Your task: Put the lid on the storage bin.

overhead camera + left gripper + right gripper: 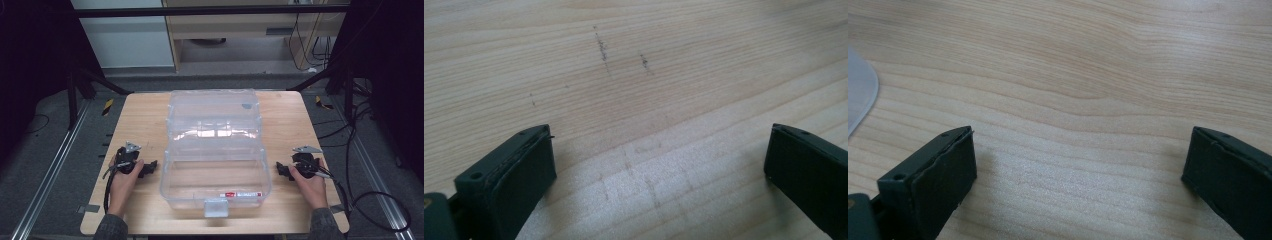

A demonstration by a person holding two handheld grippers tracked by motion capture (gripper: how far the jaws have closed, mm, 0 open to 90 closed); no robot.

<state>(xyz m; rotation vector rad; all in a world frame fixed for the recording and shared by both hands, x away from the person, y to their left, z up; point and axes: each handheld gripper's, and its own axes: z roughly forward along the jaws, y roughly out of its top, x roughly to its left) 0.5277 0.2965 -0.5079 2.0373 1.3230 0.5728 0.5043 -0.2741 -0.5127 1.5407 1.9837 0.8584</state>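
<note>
A clear plastic storage box [215,150] with tiered lids and a grey front latch [216,207] stands in the middle of the wooden table [145,107]. My left gripper [151,167] rests on the table just left of the box, pointing toward it, jaws wide apart over bare wood [659,145]. On the box's right side my right gripper [281,168] lies the same way, open, with nothing between its jaws [1078,150]. A pale corner of the box [859,95] shows at the left edge of the right gripper view.
A metal frame and rails [55,165] flank the table. Black cables [380,200] trail on the grey floor to the right. A wooden cabinet [240,25] stands beyond the far edge.
</note>
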